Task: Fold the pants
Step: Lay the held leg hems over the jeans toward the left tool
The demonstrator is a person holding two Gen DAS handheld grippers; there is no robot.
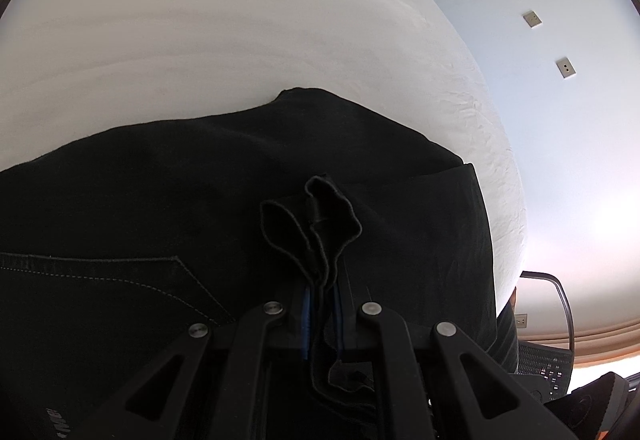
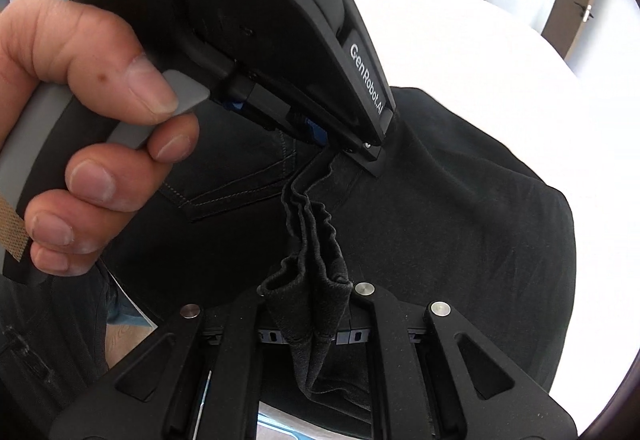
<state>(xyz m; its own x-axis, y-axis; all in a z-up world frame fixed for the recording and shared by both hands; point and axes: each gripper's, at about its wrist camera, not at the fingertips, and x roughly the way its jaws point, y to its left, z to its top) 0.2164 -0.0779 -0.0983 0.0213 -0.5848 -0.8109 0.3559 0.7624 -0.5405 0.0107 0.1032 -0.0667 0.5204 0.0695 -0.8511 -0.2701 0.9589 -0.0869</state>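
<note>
Left hand-held gripper (image 1: pixel 320 304): clamped on a bunched hem of the black pants (image 1: pixel 160 199).
Right hand-held gripper (image 2: pixel 310 304): clamped on gathered hem layers.
Pants: spread on the white bed (image 1: pixel 200 19).
Advice: lower both hems together, edges level, before letting go.

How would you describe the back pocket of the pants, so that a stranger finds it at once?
Start from the white bed, where the black pants lie spread. On their left part, beside the bunched edge that the left gripper pinches, lies the back pocket. Only it carries pale double stitching ending in a point.
</note>
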